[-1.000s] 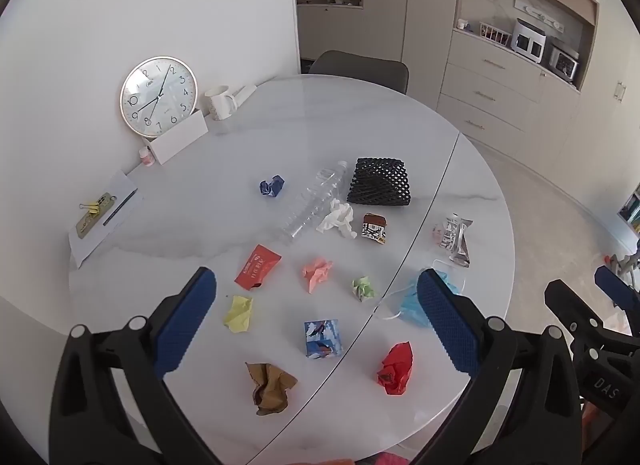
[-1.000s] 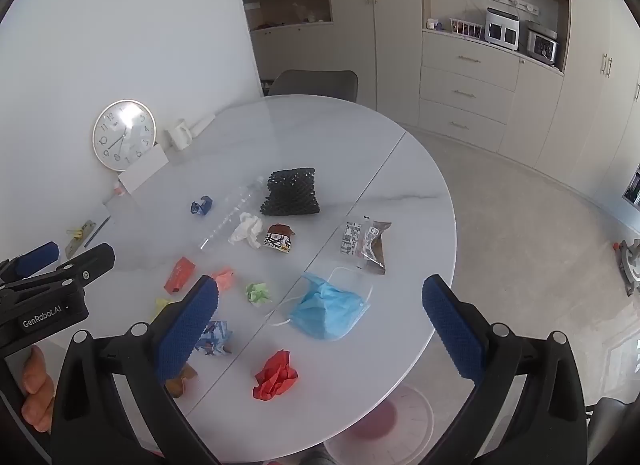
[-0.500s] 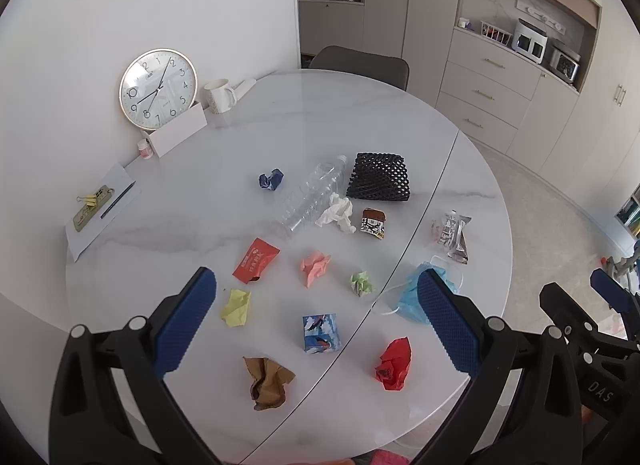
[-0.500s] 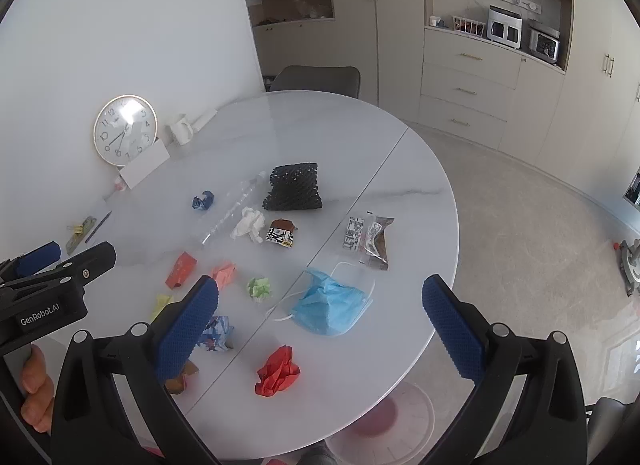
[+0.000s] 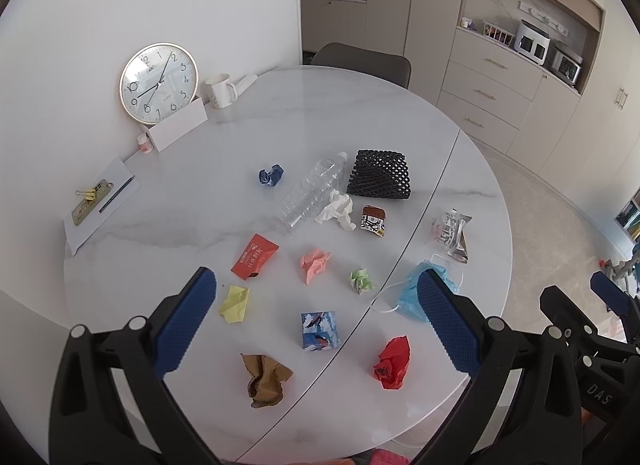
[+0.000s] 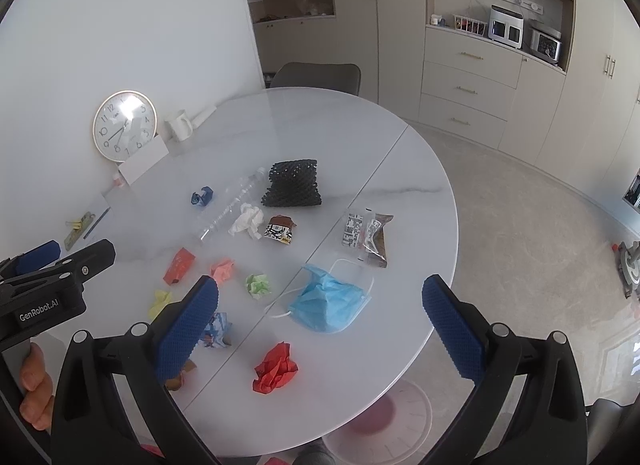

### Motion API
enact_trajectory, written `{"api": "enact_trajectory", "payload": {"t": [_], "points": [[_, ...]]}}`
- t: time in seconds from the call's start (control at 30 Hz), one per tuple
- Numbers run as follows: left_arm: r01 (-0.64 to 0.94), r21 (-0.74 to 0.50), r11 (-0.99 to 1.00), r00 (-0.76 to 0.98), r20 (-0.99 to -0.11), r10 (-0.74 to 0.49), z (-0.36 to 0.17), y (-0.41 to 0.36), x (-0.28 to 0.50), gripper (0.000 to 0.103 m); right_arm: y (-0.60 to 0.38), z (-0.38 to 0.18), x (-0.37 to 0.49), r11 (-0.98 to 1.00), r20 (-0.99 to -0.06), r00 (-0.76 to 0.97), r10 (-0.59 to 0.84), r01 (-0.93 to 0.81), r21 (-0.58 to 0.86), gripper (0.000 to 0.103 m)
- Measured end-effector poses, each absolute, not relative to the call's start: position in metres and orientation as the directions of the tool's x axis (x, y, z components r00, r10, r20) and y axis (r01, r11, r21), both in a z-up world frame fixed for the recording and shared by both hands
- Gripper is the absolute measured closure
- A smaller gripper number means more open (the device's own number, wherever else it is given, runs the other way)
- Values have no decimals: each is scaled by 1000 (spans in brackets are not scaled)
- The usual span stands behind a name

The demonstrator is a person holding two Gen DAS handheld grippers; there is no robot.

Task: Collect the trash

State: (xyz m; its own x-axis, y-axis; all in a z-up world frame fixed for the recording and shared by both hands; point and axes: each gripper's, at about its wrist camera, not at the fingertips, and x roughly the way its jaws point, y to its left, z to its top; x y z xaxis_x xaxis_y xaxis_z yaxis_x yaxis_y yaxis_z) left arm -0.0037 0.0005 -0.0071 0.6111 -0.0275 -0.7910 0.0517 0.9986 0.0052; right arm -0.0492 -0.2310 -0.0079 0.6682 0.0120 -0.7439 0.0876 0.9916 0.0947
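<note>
Both tongs spread wide and empty above a litter-strewn bench.

The left tongs (image 5: 312,305) and right tongs (image 6: 320,307) hover over the round white marble bench (image 5: 360,113), where trash lies scattered. The crumpled red paper ball (image 6: 276,369) and pale blue face mask (image 6: 328,303) sit near the edge; a glancing pinch could nudge them off, and the clear plastic bottle (image 5: 310,195) may roll.

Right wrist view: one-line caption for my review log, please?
Open right gripper hovers above a round white table strewn with crumpled paper, a blue face mask and wrappers.
</note>
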Motion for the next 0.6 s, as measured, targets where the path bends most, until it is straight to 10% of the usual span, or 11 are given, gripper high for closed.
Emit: {"api": "enact_trajectory", "payload": {"t": [0.6], "points": [[51, 4, 999, 605, -796, -27, -7, 2, 1, 6, -232, -14, -51, 992, -751, 660, 14, 86, 95, 2]]}}
